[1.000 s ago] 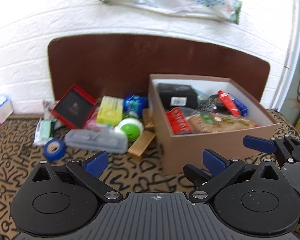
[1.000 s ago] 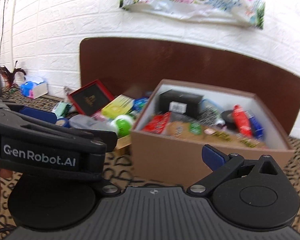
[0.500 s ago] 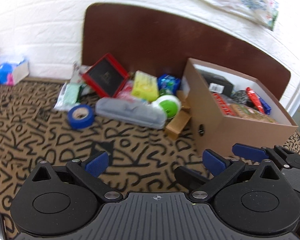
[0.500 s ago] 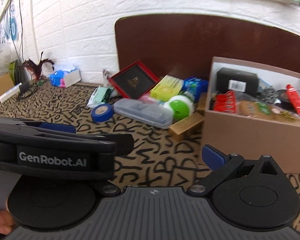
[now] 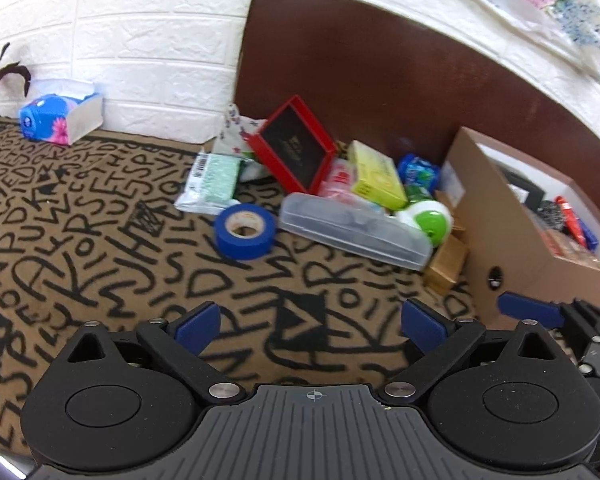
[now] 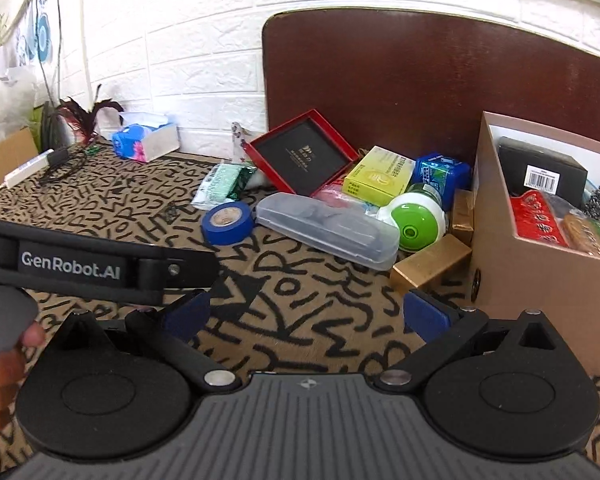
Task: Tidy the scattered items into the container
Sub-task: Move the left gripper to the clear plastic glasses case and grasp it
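Note:
A brown cardboard box [image 5: 512, 240] [image 6: 540, 276] stands at the right, holding several items. Left of it lies a pile: blue tape roll [image 5: 245, 230] [image 6: 228, 222], clear plastic case [image 5: 356, 230] [image 6: 328, 230], red-framed black box [image 5: 294, 146] [image 6: 304, 152], yellow-green box [image 5: 376, 174] [image 6: 380, 174], green-and-white round item [image 5: 430, 220] [image 6: 416, 226], blue pack [image 6: 442, 172], gold box [image 6: 430, 266], green packet [image 5: 212, 178]. My left gripper [image 5: 310, 322] is open and empty, low over the cloth before the pile. My right gripper [image 6: 304, 312] is open and empty beside it.
The patterned cloth [image 5: 80, 240] covers the surface. A tissue box [image 5: 60, 116] [image 6: 146, 142] stands at the far left by the white brick wall. A dark brown board [image 6: 420, 80] leans behind the pile. Cables and a feather [image 6: 80, 112] lie far left.
Both grippers have swung left, away from the box and toward the pile of loose items. Both stay open and empty.

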Tool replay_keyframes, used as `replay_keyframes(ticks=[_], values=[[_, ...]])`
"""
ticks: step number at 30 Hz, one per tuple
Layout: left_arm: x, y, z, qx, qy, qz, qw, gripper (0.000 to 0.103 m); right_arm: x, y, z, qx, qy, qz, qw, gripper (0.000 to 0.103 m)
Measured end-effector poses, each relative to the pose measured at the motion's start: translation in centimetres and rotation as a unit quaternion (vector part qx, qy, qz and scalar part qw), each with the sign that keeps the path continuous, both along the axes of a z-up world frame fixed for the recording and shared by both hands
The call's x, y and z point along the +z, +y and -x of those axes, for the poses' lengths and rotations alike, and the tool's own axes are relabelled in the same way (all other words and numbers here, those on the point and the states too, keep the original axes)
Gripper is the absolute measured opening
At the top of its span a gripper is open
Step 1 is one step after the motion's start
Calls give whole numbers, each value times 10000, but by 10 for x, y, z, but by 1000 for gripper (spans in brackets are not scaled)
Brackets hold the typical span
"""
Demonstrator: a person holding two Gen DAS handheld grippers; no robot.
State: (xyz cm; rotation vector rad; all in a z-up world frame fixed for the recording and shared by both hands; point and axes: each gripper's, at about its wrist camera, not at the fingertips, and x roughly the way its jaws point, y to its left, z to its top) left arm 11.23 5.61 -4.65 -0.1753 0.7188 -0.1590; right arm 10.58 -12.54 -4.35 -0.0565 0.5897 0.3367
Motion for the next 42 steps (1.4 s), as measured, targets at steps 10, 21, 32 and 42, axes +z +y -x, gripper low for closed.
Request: replay_keyframes(ticks=[10,21,32,42], values=[[-4,2,-43,-245,202,222,9992,92,-13,4,-49,127,-254,349,9990,95],[-10,-18,-94,-332,312,520,9976,92,-37,-3,-93,34,-315,548,9980,90],[-28,-21,-123,-112,619,859,9943,92,-47,1,-91,377,-296,642,9968,60],[-29,-22,-131,-36,665,682,9954,89,-42,24,-82,833,-280,652,9940,60]])
